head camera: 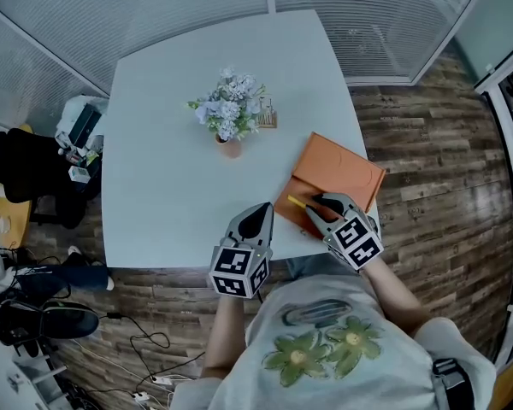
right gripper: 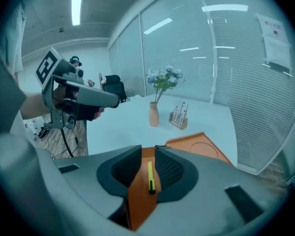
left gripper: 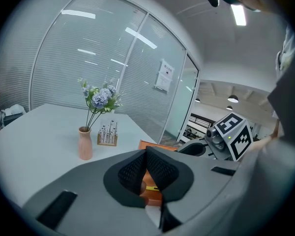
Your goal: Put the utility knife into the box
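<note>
A yellow utility knife (head camera: 297,202) lies inside the orange box (head camera: 346,171) at the right side of the white table (head camera: 171,186). In the right gripper view the knife (right gripper: 150,177) rests on the orange box (right gripper: 137,195) between the wide-apart jaws of my right gripper (right gripper: 148,154), and the pads do not touch it. That gripper (head camera: 319,204) hovers open over the box's near part. My left gripper (head camera: 261,210) stays above the table's front edge, left of the box, its fingertips together on nothing (left gripper: 146,154).
A pink vase of pale flowers (head camera: 229,118) and a small wooden stand (head camera: 267,118) sit mid-table behind the box. The box's lid (right gripper: 201,144) lies open beyond the knife. A dark chair and bags (head camera: 34,173) stand left of the table, with cables (head camera: 145,348) on the wood floor.
</note>
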A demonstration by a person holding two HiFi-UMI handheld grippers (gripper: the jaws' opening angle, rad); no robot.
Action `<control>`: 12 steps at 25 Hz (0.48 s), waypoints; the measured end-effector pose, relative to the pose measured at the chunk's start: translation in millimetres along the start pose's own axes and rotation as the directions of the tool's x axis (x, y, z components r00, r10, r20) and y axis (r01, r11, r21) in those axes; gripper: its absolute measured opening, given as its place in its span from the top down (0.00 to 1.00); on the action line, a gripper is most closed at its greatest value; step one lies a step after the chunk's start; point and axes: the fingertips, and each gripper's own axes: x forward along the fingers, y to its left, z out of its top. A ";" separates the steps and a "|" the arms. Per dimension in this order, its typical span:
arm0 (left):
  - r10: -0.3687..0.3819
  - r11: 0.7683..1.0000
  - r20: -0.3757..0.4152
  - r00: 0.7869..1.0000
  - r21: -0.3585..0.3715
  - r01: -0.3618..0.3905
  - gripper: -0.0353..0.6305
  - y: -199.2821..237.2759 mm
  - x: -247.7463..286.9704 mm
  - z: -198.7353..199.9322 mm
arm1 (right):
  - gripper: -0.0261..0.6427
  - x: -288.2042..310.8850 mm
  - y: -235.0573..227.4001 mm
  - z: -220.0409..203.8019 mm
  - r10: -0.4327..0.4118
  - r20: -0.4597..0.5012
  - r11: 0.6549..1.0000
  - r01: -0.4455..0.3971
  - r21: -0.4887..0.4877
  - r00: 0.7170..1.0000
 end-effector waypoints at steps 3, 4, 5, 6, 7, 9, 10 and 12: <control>-0.005 1.000 0.014 1.000 -0.001 0.005 0.95 -4.6 -2.3 5.0 | 0.83 -14.7 2.0 18.3 -0.011 0.063 1.000 0.011 0.008 0.998; -0.006 1.000 0.016 1.000 0.002 0.006 0.95 -7.2 -2.6 4.7 | 0.84 -20.0 2.2 22.3 -0.018 0.084 1.000 0.017 0.011 0.996; -0.007 1.000 0.018 1.000 0.006 0.007 0.95 -10.5 -2.7 3.8 | 0.87 -25.8 2.1 25.6 -0.026 0.106 1.000 0.025 0.014 0.994; -0.008 1.000 0.020 1.000 0.008 0.008 0.95 -13.9 -2.8 3.2 | 0.88 -31.4 1.8 28.7 -0.034 0.127 0.999 0.032 0.017 0.991; -0.009 1.000 0.023 1.000 0.010 0.009 0.95 -16.4 -3.2 3.5 | 0.88 -36.3 1.3 32.3 -0.041 0.144 0.999 0.038 0.019 0.989; -0.012 1.000 0.030 0.999 0.012 0.012 0.95 -17.5 -5.4 7.4 | 0.92 -43.2 1.0 42.8 -0.054 0.175 0.998 0.051 0.021 0.983; -0.014 1.000 0.033 0.999 0.011 0.014 0.95 -17.5 -7.1 10.0 | 0.95 -46.0 1.8 48.8 -0.058 0.190 0.998 0.055 0.022 0.980; -0.018 1.000 0.041 0.999 0.008 0.017 0.95 -19.1 -10.1 13.6 | 0.95 -51.8 3.9 58.7 -0.062 0.218 0.998 0.058 0.023 0.974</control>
